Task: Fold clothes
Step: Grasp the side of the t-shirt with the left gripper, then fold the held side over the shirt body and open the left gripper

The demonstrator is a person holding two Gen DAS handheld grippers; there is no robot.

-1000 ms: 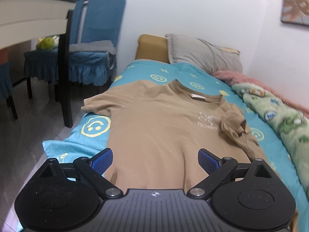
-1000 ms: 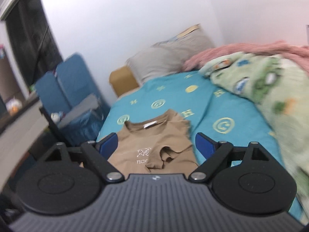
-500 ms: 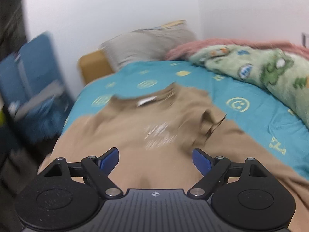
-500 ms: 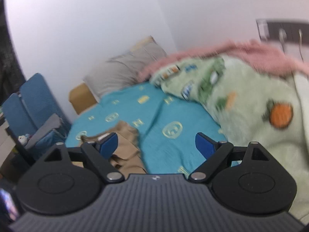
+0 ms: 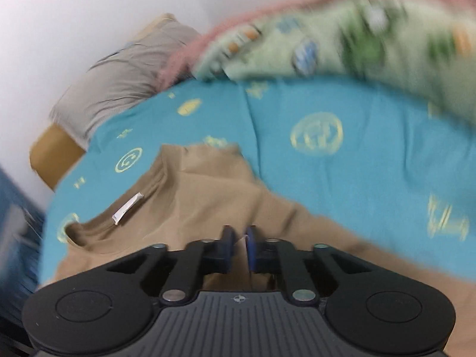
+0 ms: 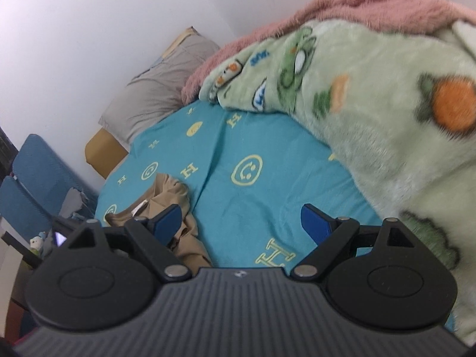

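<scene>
Nearest in the left wrist view: left gripper (image 5: 239, 245), blue pads brought together after a quick closing, only a sliver of pale cloth showing between them, apparently a pinch of the tan T-shirt (image 5: 190, 205) right beneath; whether the fabric is truly clamped cannot be told for sure through the blur. Just past the pads, T-shirt spread on the teal bedsheet (image 5: 297, 95), collar to the near left with a white neck label (image 5: 127, 208), one sleeve bunched toward the far side.

In the right wrist view: right gripper (image 6: 239, 220) spread wide, nothing between its blue pads, poised over bare sheet printed with yellow smileys and letters. T-shirt (image 6: 175, 208) crumpled just beside and partly behind the left pad, apart from the right one.

Farther off, on the right: fluffy green blanket (image 6: 372, 119) with cartoon prints heaped along the bed's edge, a pink blanket (image 6: 357, 9) behind it against the wall. Far left at the bed's head: grey pillow (image 6: 160, 95) leaning on a tan headboard (image 6: 102, 154). Beyond the bed's left side: blue chairs (image 6: 32, 184).
</scene>
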